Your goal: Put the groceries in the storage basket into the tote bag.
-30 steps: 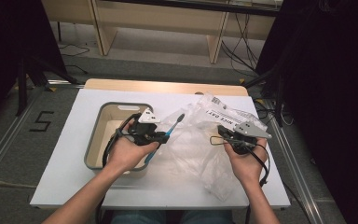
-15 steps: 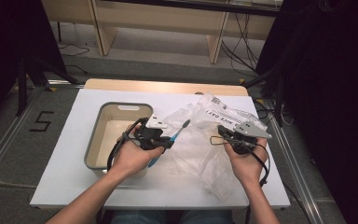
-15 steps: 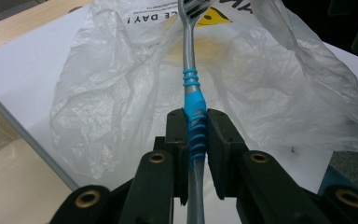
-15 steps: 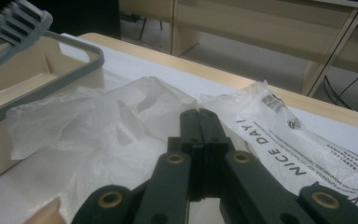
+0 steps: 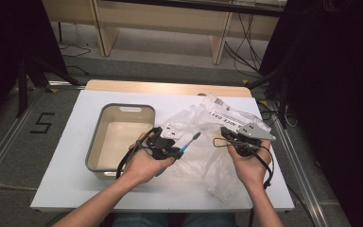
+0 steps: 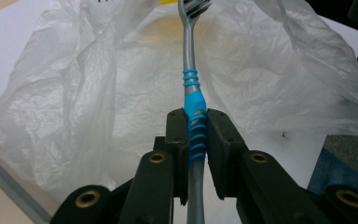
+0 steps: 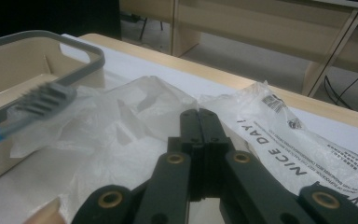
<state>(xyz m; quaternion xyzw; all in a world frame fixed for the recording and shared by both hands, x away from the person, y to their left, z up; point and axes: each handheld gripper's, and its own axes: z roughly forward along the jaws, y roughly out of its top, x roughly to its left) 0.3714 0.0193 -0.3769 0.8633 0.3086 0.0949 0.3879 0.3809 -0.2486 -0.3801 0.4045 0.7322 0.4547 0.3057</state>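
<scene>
White surface (image 5: 66, 189) carries a grey-rimmed tray (image 5: 94, 142) at the left and a crumpled clear plastic bag (image 5: 217, 161) just beside it at the right. Left gripper (image 6: 198, 135) has its jaws pinching a blue-and-grey toothbrush (image 6: 189, 74) by the handle, with the bristle head raised over the bag. Right gripper (image 7: 200, 126) hovers over the bag's printed part; its jaws are pressed together, and whether they pinch the film cannot be told.

Your toothbrush (image 6: 192, 93) is silver-grey with bright blue rings and grip, grey bristles. The bag (image 5: 217, 156) at centre is clear with black print. The bin (image 5: 92, 151) left is beige, grey-rimmed.
</scene>
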